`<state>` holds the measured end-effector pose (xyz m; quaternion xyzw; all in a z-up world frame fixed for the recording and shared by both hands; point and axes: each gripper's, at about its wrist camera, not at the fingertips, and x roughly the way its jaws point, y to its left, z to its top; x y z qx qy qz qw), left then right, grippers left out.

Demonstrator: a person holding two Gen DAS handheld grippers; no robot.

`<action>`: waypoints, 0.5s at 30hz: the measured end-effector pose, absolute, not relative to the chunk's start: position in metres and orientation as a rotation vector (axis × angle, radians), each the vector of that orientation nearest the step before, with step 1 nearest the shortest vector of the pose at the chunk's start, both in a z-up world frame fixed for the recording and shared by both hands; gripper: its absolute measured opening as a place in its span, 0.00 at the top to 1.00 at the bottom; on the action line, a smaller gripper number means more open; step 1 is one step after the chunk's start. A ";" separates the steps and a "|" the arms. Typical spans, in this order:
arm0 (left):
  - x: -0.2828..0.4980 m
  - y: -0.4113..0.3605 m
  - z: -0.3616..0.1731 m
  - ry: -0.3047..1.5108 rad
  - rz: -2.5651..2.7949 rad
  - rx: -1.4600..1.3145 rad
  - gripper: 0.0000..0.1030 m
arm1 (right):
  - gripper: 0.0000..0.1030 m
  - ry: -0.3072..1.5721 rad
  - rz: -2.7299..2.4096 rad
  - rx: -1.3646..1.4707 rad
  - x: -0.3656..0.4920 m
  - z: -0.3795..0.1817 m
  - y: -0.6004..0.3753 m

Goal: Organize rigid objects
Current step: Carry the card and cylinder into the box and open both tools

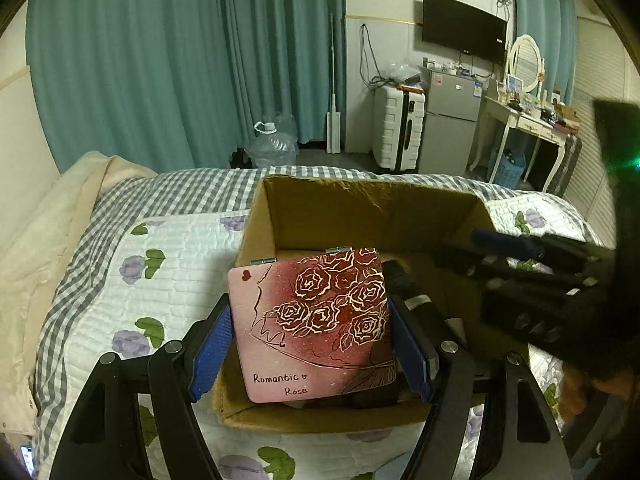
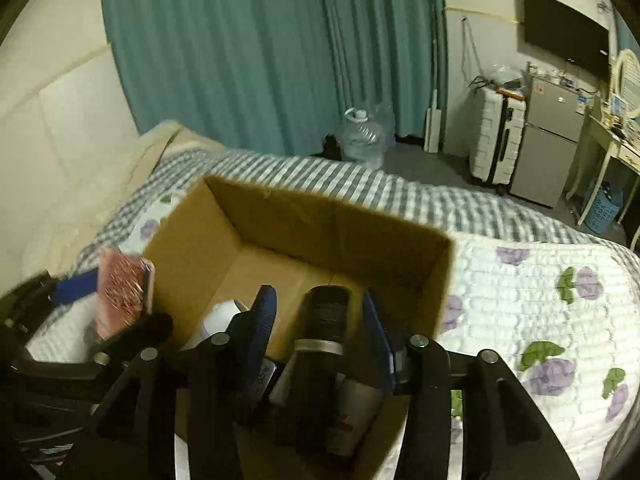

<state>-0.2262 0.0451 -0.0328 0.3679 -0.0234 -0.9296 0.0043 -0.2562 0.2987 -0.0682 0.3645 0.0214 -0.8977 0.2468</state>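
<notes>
My left gripper (image 1: 310,344) is shut on a pink "Romantic Rose" compact mirror (image 1: 316,328), held flat over the near left part of an open cardboard box (image 1: 360,200) on the bed. The mirror also shows in the right wrist view (image 2: 122,292) at the box's left edge. My right gripper (image 2: 320,332) is open over the box (image 2: 320,216), its blue fingers on either side of a black cylindrical object (image 2: 326,320) lying in the box, apart from it. The right gripper shows in the left wrist view (image 1: 532,280) at the right.
The box sits on a floral quilt (image 2: 540,320) with a grey checked blanket (image 1: 180,188) behind. A white object (image 2: 218,318) and a red-and-white item (image 2: 356,412) lie in the box. Beyond the bed are curtains, a water jug (image 2: 360,136), a suitcase, a fridge and a desk.
</notes>
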 end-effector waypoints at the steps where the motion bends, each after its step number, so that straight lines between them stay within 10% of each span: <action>1: -0.226 0.047 -0.032 -0.073 -2.914 1.153 0.27 | 0.56 0.043 -2.459 0.984 -0.254 -0.063 0.303; 15: -0.270 0.071 -0.050 -0.124 -2.939 1.137 0.27 | 0.56 0.049 -2.542 1.000 -0.258 -0.071 0.329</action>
